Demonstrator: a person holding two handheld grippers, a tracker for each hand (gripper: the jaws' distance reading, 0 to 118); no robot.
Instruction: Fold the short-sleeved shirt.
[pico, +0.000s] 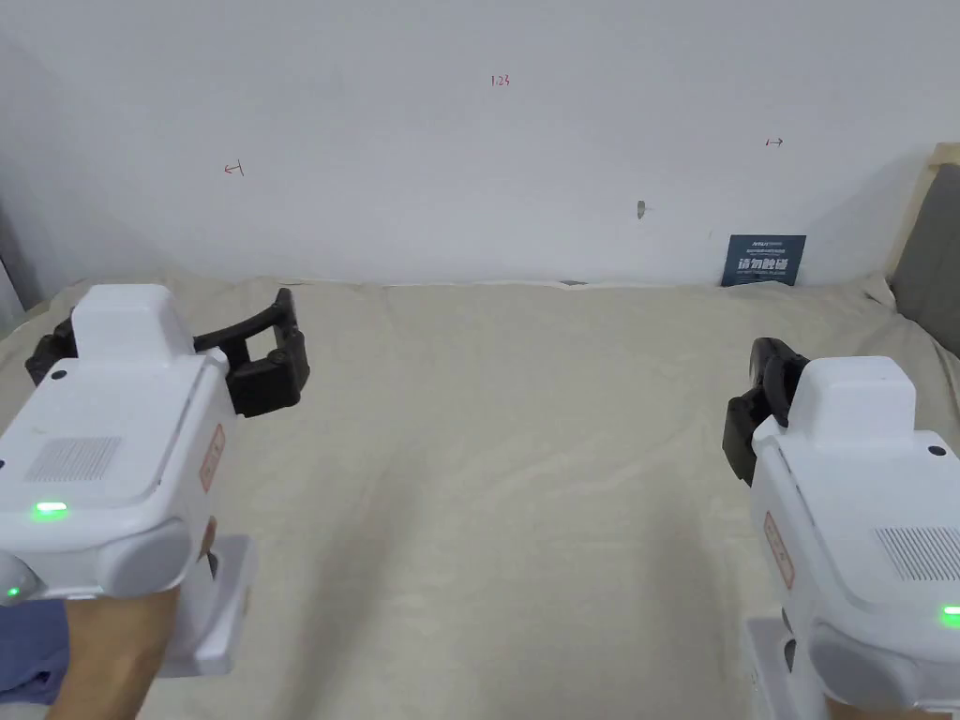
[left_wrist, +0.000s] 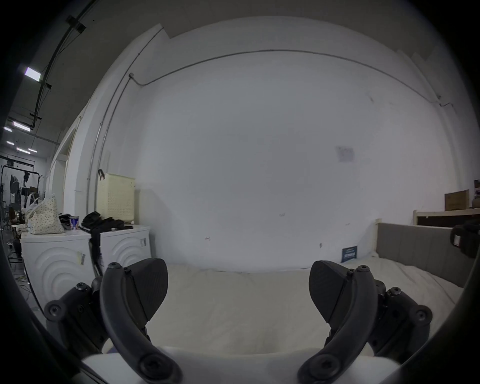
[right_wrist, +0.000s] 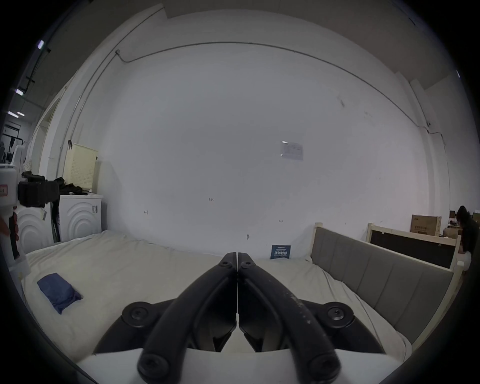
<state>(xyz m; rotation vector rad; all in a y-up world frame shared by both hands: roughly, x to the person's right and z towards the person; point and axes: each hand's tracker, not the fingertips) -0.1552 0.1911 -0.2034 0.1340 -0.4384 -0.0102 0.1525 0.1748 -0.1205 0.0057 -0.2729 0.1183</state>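
The shirt (right_wrist: 58, 292) is a small dark blue folded bundle lying on the cream bed sheet (pico: 525, 487), near the bed's left side. A corner of the shirt (pico: 33, 656) peeks out at the lower left of the head view, beneath my left hand. My left gripper (pico: 169, 328) (left_wrist: 239, 285) hovers above the sheet with its jaws wide apart and nothing between them. My right gripper (pico: 769, 375) (right_wrist: 237, 256) is held over the right half of the bed, jaws pressed together and empty. Neither touches the shirt.
A white wall (pico: 487, 169) backs the bed, with a small blue sign (pico: 766, 260) leaning on it. A grey padded headboard (right_wrist: 376, 270) borders the right side. White washing machines (left_wrist: 59, 259) with bags and dark clothes stand left. A person (right_wrist: 467, 228) sits far right.
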